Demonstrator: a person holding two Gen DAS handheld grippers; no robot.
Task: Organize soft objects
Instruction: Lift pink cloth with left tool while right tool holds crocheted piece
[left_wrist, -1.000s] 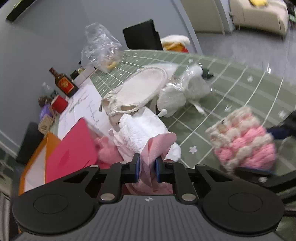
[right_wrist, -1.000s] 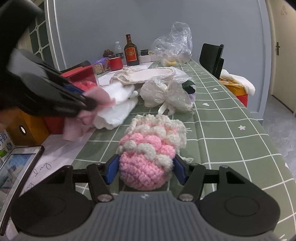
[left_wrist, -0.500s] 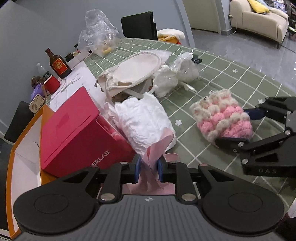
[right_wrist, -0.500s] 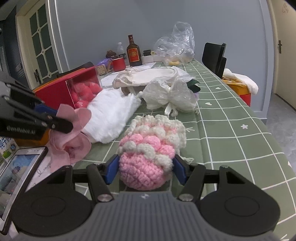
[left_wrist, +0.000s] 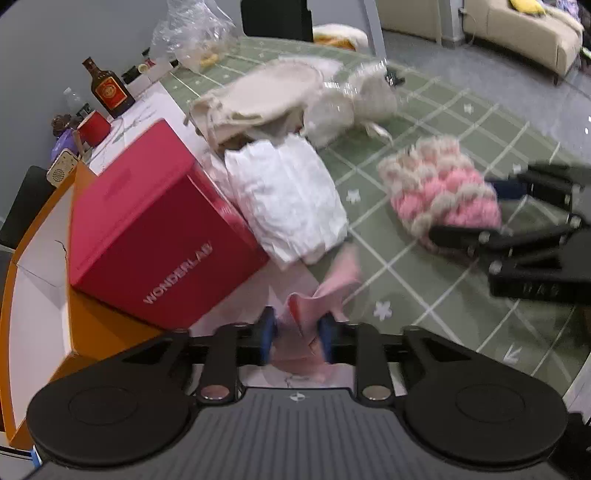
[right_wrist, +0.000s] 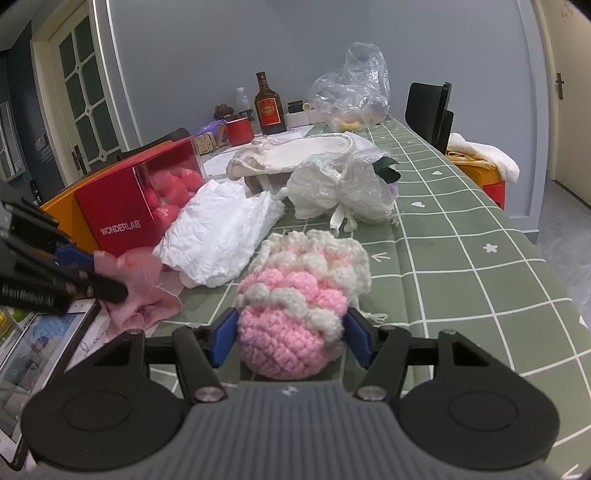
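Note:
My left gripper (left_wrist: 295, 336) holds a pink cloth (left_wrist: 317, 295) between its pads, low over the table's near left edge; the pads stand a little apart around the fabric. It shows in the right wrist view (right_wrist: 99, 284) with the cloth (right_wrist: 144, 291) resting on the table. My right gripper (right_wrist: 290, 338) is shut on a pink and cream crocheted pouch (right_wrist: 303, 291), which sits on the green checked tablecloth (right_wrist: 461, 258). The pouch also shows in the left wrist view (left_wrist: 439, 192). A crumpled white cloth (left_wrist: 288, 199) lies between them.
A red WONDERLAB box (left_wrist: 155, 229) with soft red items stands on an orange box (left_wrist: 92, 325) at left. Behind are a cream cloth bag (right_wrist: 306, 151), a wrapped white bundle (right_wrist: 340, 188), a bottle (right_wrist: 269, 105), a red cup (right_wrist: 238, 131) and a clear plastic bag (right_wrist: 354, 88). A phone (right_wrist: 40, 339) lies near left.
My left gripper has drawn back and down toward the near table edge with the pink cloth, and its pads stand wider apart. The right gripper and the pouch have stayed put.

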